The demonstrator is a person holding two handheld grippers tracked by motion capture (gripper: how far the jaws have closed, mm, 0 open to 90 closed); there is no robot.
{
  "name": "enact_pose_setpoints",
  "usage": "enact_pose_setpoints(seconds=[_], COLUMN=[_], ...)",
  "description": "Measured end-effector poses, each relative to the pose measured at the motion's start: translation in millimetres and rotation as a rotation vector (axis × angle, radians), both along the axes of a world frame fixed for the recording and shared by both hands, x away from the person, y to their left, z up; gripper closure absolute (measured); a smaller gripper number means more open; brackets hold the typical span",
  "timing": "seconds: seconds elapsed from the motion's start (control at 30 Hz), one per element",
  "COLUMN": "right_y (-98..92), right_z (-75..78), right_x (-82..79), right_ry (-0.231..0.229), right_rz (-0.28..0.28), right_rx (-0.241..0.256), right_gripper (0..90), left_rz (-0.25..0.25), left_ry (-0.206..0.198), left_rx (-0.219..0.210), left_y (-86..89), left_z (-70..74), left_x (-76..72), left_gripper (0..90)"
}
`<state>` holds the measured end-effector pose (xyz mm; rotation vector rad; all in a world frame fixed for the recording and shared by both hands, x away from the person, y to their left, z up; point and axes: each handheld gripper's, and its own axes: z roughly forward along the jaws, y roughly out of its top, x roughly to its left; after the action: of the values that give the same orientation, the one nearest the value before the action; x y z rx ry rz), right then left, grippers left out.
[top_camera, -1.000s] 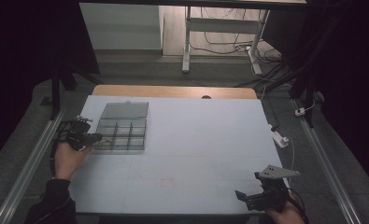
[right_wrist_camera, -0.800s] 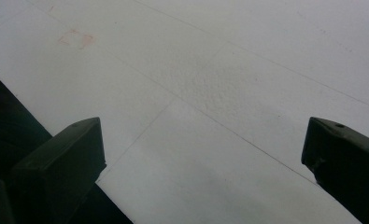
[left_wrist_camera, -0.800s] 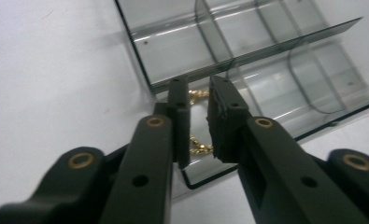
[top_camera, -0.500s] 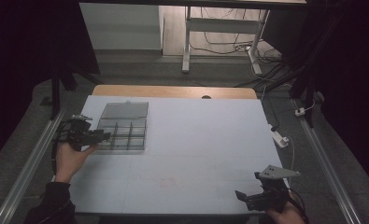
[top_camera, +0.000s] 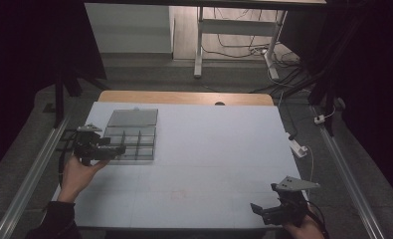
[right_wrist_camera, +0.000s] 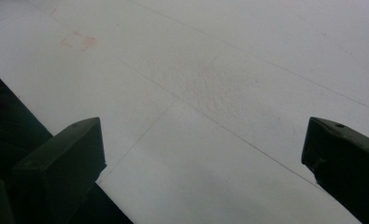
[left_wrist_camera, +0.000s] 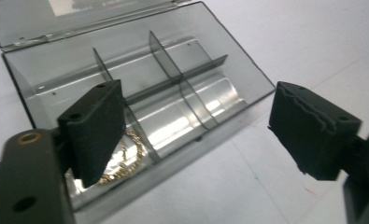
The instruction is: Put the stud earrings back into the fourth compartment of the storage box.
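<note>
The left gripper (left_wrist_camera: pixel 196 135), jaws spread, hovers over the open smoky-grey plastic compartment box (left_wrist_camera: pixel 140 93) at the white table's (top_camera: pixel 209 149) left; a gold chain (left_wrist_camera: pixel 124 161) lies inside. The right gripper (right_wrist_camera: pixel 203 168), jaws spread, grasps nothing

no readable text, labels, numbers or signs

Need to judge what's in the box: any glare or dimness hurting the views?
Left gripper view: bright glare streaks on the clear box floor, gold chain partly hidden behind a finger. High view: dim, dark surroundings, box contents unreadable. Right gripper view: evenly lit table.
</note>
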<state>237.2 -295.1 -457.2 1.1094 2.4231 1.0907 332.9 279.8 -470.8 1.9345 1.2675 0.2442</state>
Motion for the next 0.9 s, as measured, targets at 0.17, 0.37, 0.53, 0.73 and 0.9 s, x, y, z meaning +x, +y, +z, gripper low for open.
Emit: enact_pose_setpoints(seconds=[0.17,0.37,0.53,0.73,0.9], right_y=[0.7,0.6,0.9,0.8,1.0], right_z=[0.0,-0.1,-0.1,-0.3,-0.2], right_x=[0.4,0.6,0.7,0.8,0.8], right_ry=[0.002,0.002,0.001,0.001,0.001], right_rz=[0.007,0.007,0.008,0.006,0.007], right_rx=[-0.007,-0.006,-0.011,-0.008,-0.012], right_gripper=[0.0,0.0,0.0,0.0,0.0], left_rz=[-0.032,-0.062,-0.091,-0.124,-0.142], left_ry=[-0.009,-0.026,-0.040,-0.047,-0.053], left_rx=[-0.004,0.000,-0.008,-0.053,-0.066], left_y=[-5.1,-12.5,-18.9,-23.3,-24.0], left_z=[6.6,13.0,16.5,18.7,20.4], left_x=[-12.9,-31.6,-46.0,-63.2,-79.3], left_gripper=[11.8,5.1,2.5,1.7,1.6])
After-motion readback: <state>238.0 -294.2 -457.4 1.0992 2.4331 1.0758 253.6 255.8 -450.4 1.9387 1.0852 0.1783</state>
